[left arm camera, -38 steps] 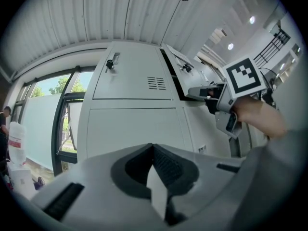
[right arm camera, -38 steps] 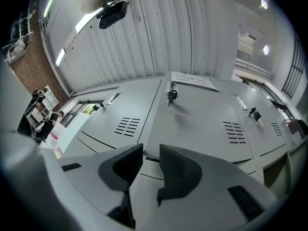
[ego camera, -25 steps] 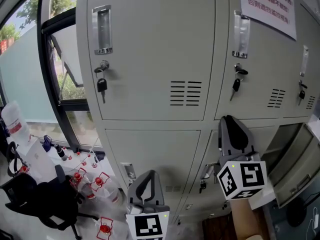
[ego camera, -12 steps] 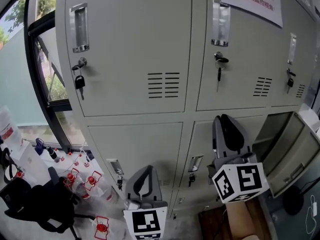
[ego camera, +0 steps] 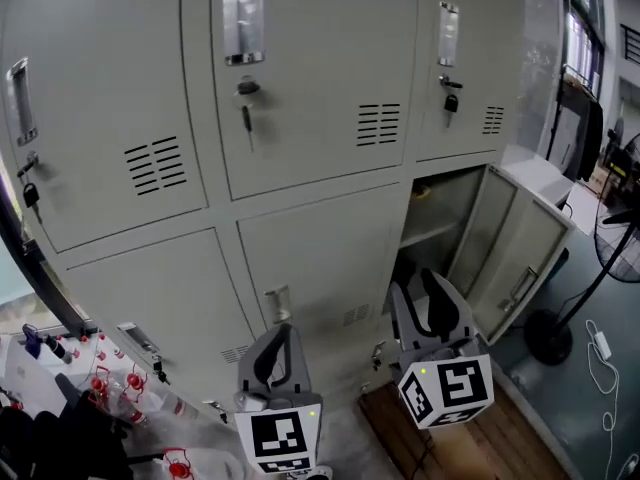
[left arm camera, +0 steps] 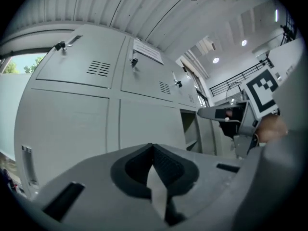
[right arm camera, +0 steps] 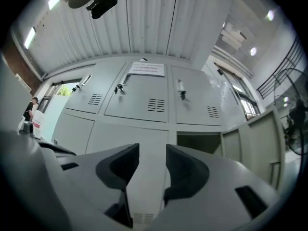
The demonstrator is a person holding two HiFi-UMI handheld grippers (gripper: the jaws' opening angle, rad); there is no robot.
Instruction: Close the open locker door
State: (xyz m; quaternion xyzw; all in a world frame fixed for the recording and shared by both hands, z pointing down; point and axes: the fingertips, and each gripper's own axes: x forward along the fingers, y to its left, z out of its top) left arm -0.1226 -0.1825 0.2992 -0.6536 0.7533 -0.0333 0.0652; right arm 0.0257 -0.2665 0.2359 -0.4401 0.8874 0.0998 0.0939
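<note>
The grey lockers (ego camera: 300, 108) fill the head view. The lower right compartment (ego camera: 440, 213) stands open, and its door (ego camera: 525, 253) is swung out to the right. My right gripper (ego camera: 420, 286) hovers in front of that opening, left of the door and apart from it. Its jaws have just been opening and are open with nothing between them (right arm camera: 152, 153). The right gripper view shows the door (right arm camera: 260, 138) at the right. My left gripper (ego camera: 277, 330) is shut and empty before the closed lower middle locker; its tips meet (left arm camera: 153, 150).
Keys hang in the upper locks (ego camera: 247, 103). A standing fan (ego camera: 620, 198) and a cable (ego camera: 600, 343) are on the floor at the right. A wooden board (ego camera: 470, 448) lies below the grippers. Red-capped bottles (ego camera: 110, 383) and a black chair (ego camera: 60, 433) are at the lower left.
The view has swung right, bringing the open locker and its door fully into sight. Both grippers have moved right toward it. The right jaws have parted.
</note>
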